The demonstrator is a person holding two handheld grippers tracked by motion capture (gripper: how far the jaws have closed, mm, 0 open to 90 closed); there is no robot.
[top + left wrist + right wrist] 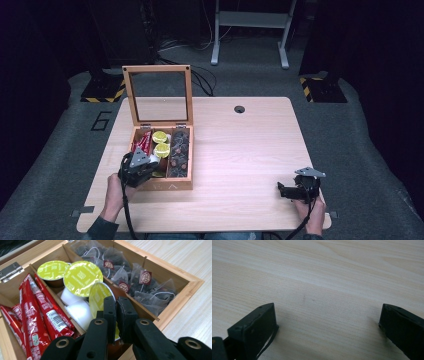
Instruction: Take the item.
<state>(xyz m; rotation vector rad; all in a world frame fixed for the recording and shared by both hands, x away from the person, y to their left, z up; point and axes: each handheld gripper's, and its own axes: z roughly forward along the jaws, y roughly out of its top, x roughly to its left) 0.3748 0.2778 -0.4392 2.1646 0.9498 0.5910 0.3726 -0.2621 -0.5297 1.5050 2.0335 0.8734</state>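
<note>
A wooden box [155,186] stands open on the left half of the table, its glass lid [156,68] upright. Its compartments hold red sachets [37,315], green-lidded capsules [82,276] on white pods [77,310], and tea bags [135,282]. My left gripper [116,305] reaches into the middle compartment from the front. Its jaws are shut on the rim of a tilted green-lidded capsule [100,296]. In the high view the left gripper [149,167] sits at the box's front left corner. My right gripper [282,191] rests low over the table at the front right, open [325,315] with bare wood between its jaws.
The wooden table [240,145] has a cable hole [239,109] near its far edge. Grey carpet surrounds it, with a white metal stand [250,30] and yellow-black striped bases [102,92] behind.
</note>
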